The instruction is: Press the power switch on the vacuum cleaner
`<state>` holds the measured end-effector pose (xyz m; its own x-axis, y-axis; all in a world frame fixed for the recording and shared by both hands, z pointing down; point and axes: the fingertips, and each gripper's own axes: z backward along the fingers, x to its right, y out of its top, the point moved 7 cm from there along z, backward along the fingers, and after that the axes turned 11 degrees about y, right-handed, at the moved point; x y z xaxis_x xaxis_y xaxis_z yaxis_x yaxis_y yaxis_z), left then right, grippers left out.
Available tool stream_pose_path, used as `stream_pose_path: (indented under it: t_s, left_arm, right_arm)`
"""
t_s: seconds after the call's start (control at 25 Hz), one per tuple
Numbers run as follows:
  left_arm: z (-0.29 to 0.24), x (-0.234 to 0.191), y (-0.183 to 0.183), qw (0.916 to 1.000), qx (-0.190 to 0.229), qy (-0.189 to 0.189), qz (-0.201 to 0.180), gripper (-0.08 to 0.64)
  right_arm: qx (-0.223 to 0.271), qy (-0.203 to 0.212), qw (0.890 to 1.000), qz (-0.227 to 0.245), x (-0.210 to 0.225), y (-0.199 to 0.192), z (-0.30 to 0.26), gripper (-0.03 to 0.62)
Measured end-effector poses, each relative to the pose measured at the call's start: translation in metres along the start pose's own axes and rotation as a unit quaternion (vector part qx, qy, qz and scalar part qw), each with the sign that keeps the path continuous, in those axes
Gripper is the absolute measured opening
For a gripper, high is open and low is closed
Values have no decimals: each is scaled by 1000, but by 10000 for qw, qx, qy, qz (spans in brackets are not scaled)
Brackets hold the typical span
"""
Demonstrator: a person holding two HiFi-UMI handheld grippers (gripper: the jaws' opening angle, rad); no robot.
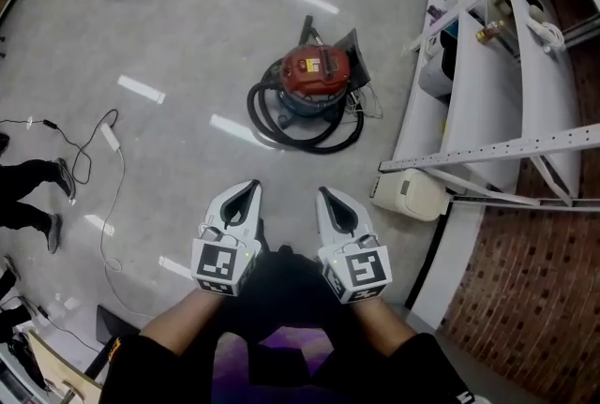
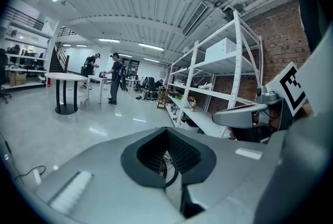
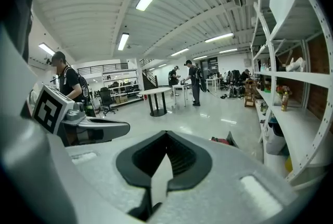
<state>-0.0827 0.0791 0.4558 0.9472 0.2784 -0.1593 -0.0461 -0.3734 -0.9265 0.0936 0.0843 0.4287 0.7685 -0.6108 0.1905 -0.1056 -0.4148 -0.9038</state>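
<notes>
Only an unreadable label [image 1: 313,66] marks the red vacuum cleaner [image 1: 316,85].

No print can be read; the label on the red vacuum cleaner [image 1: 316,74] is too small.

The right gripper [image 3: 166,135] has its jaws closed tip to tip with nothing caught between them; only a sliver of pale floor [image 3: 208,114] shows through the gap lower down. Just past it, a scrap of the red vacuum cleaner [image 3: 220,140] peeks over the gripper's body. The left gripper [image 3: 125,126] juts in from the left (its marker cube [image 3: 50,108] faces this way). Farther off are a round table [image 3: 154,92], two people [image 3: 193,81] and, on the right, white shelves [image 3: 296,129].
</notes>
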Motion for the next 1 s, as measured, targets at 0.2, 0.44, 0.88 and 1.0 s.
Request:
stream_pose_path:
  t_s: [0.2, 0.44, 0.88, 1.0]
  left_arm:
    - [-37, -38, 22, 9999, -10, -104, -72, 15]
    - [-74, -74, 50, 9996, 138, -171, -173, 15]
    - [-142, -105, 80, 9997, 186, 135, 4, 15]
    - [-167, -112, 83, 9994, 229, 268, -18, 15]
  right_arm:
    - [1, -185, 9998, -34, 12, 27, -46, -9]
    - [176, -410, 9990, -36, 27, 56, -94, -8]
    - [147, -422, 9990, 23, 76, 84, -154, -8]
    - [113, -355, 9993, 30, 97, 89, -174, -8]
